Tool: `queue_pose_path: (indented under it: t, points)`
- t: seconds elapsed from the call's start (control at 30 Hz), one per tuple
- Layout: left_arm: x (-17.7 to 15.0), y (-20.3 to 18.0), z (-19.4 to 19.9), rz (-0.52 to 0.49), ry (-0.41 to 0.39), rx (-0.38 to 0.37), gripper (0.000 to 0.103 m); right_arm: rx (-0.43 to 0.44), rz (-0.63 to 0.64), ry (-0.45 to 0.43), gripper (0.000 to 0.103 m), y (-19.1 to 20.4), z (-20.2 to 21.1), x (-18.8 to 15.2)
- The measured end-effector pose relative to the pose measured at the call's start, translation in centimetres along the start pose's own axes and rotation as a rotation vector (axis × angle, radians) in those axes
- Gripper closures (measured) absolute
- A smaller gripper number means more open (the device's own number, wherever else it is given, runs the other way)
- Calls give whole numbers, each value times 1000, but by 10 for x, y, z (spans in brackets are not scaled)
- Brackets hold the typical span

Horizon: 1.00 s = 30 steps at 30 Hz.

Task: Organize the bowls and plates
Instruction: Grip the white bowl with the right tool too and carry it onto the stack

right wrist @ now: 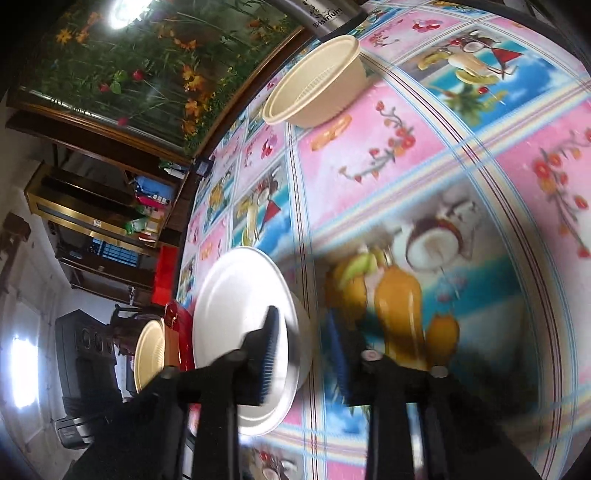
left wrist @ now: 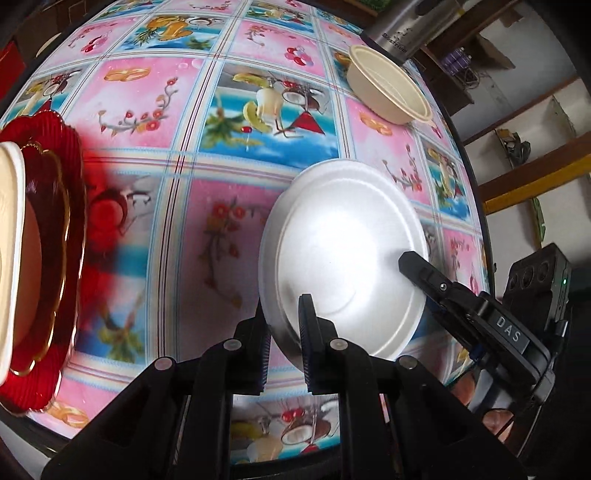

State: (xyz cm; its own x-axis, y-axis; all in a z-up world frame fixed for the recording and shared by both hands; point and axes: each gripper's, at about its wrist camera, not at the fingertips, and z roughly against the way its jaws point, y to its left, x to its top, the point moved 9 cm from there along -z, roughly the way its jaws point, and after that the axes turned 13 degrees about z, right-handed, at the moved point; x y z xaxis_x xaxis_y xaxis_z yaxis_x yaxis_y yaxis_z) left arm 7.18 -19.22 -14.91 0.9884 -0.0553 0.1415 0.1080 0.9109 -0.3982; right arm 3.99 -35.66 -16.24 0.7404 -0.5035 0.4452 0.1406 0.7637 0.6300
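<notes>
A white foam plate (left wrist: 343, 254) is held tilted above the fruit-print tablecloth. My left gripper (left wrist: 284, 332) is shut on its near rim. My right gripper (right wrist: 306, 343) straddles the opposite rim of the same white plate (right wrist: 236, 317); its jaws stand apart around the rim, and one fingertip (left wrist: 410, 262) lies over the plate's face in the left wrist view. A cream bowl (left wrist: 388, 85) stands at the far side of the table and shows in the right wrist view too (right wrist: 314, 85). A stack with a red ribbed plate (left wrist: 70, 206) and a cream plate (left wrist: 7, 258) sits at the left.
A steel flask (left wrist: 402, 33) stands behind the cream bowl at the table's far edge. The stack of red and cream plates (right wrist: 151, 350) also shows at the left of the right wrist view. Shelves and a flower picture (right wrist: 140, 62) lie beyond the table.
</notes>
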Motion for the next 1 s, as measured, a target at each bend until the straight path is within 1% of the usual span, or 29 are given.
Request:
queue_pose_path:
  t: [0.07, 0.1, 0.2, 0.33, 0.4, 0.5, 0.6, 0.63, 0.73, 0.77, 0.83, 0.87, 1.0]
  points:
    - [-5, -2, 3, -18, -22, 0, 91, -3, -8, 2, 90, 1, 2, -6]
    - [-6, -2, 4, -26, -32, 5, 91, -5, -7, 2, 95, 3, 4, -7]
    - [-9, -1, 10, -48, -72, 21, 91, -33, 18, -4, 95, 13, 9, -10]
    - [-8, 7, 30, -62, -123, 11, 90, -27, 51, -13, 95, 33, 13, -10]
    - [-5, 12, 48, -78, -171, 16, 90, -14, 73, -15, 95, 49, 13, -9]
    - [3, 24, 79, -112, -265, 48, 90, 10, 110, -11, 95, 76, 8, -8]
    - [14, 42, 111, -122, -349, 85, 90, 42, 156, -8, 95, 113, -4, -5]
    - [18, 50, 122, -119, -379, 98, 90, 59, 171, -6, 95, 128, -10, -4]
    - [30, 76, 147, -94, -437, 127, 89, 96, 208, 0, 95, 164, -26, -3]
    - [33, 84, 153, -85, -451, 137, 89, 105, 230, 0, 94, 180, -35, -3]
    - [40, 106, 164, -52, -486, 168, 89, 115, 256, 6, 94, 201, -49, -4]
    - [42, 114, 166, -39, -494, 180, 89, 122, 273, 13, 94, 214, -61, -7]
    - [49, 151, 165, 28, -502, 222, 89, 121, 312, 33, 94, 242, -92, -18]
